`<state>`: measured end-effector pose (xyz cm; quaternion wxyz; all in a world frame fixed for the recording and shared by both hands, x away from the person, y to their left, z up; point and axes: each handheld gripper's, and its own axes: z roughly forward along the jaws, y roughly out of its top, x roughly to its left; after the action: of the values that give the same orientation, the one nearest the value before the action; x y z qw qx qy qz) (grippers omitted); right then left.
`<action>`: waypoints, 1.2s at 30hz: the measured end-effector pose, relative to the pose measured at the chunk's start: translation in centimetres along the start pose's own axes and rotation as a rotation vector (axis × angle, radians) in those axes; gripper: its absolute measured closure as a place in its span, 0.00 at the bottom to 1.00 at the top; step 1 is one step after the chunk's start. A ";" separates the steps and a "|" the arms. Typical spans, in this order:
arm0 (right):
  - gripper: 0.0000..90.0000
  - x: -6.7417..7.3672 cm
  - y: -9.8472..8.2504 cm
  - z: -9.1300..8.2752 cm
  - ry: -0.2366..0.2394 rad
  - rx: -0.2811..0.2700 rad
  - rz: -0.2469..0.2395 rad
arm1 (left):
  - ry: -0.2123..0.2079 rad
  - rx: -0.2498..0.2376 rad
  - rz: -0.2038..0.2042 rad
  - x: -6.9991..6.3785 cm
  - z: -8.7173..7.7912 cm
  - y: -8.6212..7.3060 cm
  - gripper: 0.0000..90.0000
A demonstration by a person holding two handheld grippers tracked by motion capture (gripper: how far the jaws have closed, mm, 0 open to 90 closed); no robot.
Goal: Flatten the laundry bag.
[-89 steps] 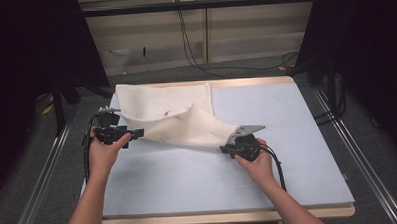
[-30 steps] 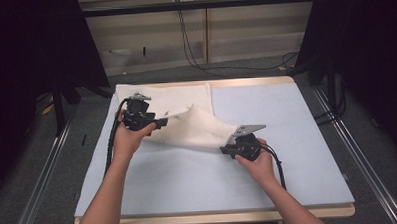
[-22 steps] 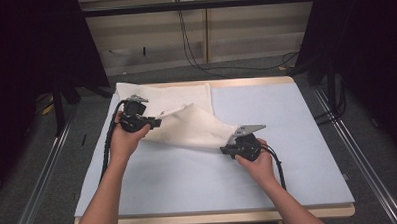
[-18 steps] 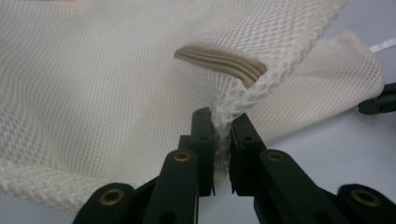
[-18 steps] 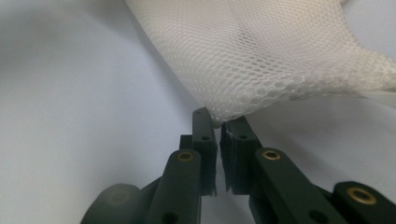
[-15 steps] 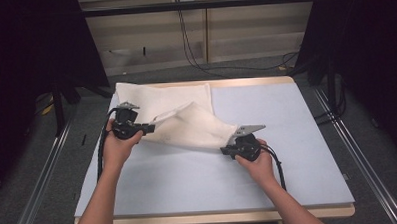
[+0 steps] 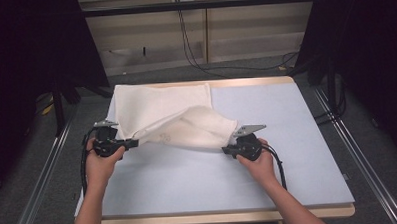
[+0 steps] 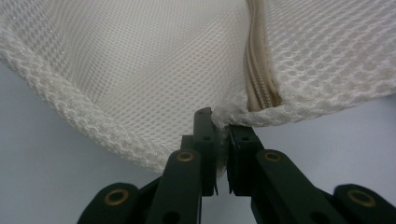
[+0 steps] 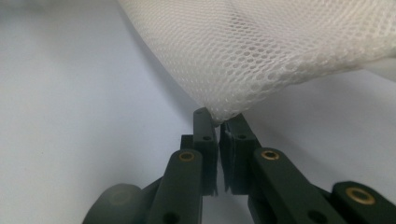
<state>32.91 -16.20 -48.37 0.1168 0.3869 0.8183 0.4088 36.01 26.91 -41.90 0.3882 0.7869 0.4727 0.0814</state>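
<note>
1. While the person's two forearms come in from the near edge of the table (image 7: 308, 153), each hand holds a black two-jaw gripper at the white mesh laundry bag (image 7: 187, 123), which lies on the far left part of the pale blue tabletop.
2. The left gripper (image 7: 132, 143) sits near the table's left edge, its jaws pointing right at the bag's near left corner.
3. In the left gripper view, the jaws are closed almost together on the bag's edge (image 8: 223, 122), pinching the mesh right beside the end of a cream zipper (image 8: 259, 70) that runs away from the jaws.
4. A thick rolled seam (image 8: 70, 109) of the mesh runs off to the left of that view, lifted off the blue surface.
5. The right gripper (image 7: 226, 150) is near the middle of the table, its jaws pointing left at the bag's near right corner.
6. In the right gripper view, the jaws are likewise nearly shut, with a point of mesh (image 9: 219, 113) caught between their tips.
7. The part of the bag between the two grippers is raised and bunched into a hump, while its far portion lies flat toward the table's far left corner.
8. A grey three-cornered plate (image 7: 248, 129) tops the right gripper, and a black cable (image 7: 277, 162) trails from it along the right forearm.
</note>
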 end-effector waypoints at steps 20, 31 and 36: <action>0.97 -2.2 -0.7 -1.3 -0.090 -0.013 -0.021 | -0.007 -0.017 -0.054 1.5 -0.8 -3.6 0.94; 0.97 -2.4 -1.1 -1.4 -0.067 -0.017 -0.046 | 0.003 -0.018 -0.054 1.8 -1.2 -4.1 0.94; 0.96 -2.5 -1.3 -1.4 -0.059 -0.014 -0.043 | 0.009 -0.020 -0.051 1.7 -1.4 -4.4 0.93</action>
<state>33.19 -19.28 -48.76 0.1522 0.3801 0.8199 0.4002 33.21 30.14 -44.33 0.3958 0.7702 0.4937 0.0796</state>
